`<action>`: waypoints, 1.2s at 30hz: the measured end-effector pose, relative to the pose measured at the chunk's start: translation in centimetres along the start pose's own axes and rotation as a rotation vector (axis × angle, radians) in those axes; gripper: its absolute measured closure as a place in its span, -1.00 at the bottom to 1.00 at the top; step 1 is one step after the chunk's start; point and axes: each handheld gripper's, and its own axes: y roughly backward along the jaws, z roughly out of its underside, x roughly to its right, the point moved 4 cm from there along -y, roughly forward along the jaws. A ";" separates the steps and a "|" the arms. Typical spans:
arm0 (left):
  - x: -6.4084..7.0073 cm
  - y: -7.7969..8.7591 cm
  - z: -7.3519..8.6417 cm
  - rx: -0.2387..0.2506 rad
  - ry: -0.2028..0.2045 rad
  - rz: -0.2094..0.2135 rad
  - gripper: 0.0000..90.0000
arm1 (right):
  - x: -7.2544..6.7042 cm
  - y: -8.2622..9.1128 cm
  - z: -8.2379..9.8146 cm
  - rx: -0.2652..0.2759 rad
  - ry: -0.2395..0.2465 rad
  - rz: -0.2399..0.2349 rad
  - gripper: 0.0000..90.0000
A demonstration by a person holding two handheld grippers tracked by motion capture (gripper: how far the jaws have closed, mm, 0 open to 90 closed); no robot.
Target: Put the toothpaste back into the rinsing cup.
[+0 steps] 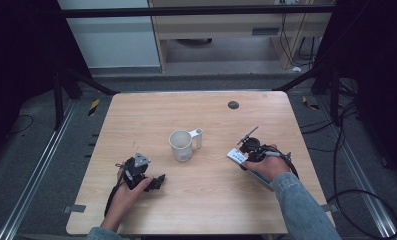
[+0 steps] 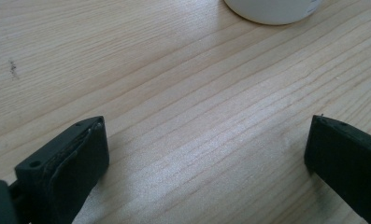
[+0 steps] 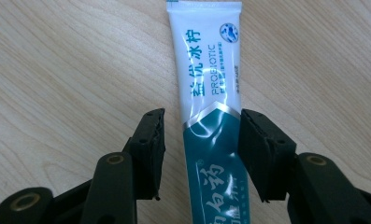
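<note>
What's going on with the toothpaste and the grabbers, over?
Right gripper straddles the toothpaste tube, small gap on one side, not yet clamped. Left gripper open, resting on the table. White mug mid-table, nothing blocking.

Cut off by the top edge of the left gripper view: white cup (image 2: 273,10), only its lower curve showing. Cropped at the bottom edge of the right gripper view: toothpaste tube (image 3: 211,93), cap end out of frame, so cap state impossible to tell. Mostly covered in the high view by the right tool (image 1: 251,149) and the hand behind it: same tube, just a white corner and a teal sliver visible. Too small to read beside the cup: pale upright item (image 1: 198,138) touching or just apart, unclear. Too small to identify beyond the cup: dark round spot (image 1: 233,105) on the surface (image 1: 206,200).
</note>
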 end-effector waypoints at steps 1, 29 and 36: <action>0.0 0.0 0.0 0.000 0.000 0.000 -1.00 | 0.0 -0.1 0.0 0.000 -0.005 0.001 0.13; 0.0 0.0 0.0 0.001 -0.002 0.003 -1.00 | 0.7 -1.8 0.0 -0.041 -0.011 0.004 0.16; 0.0 0.0 0.0 0.000 -0.004 0.004 -1.00 | 0.8 -1.9 0.0 -0.050 -0.017 -0.003 0.16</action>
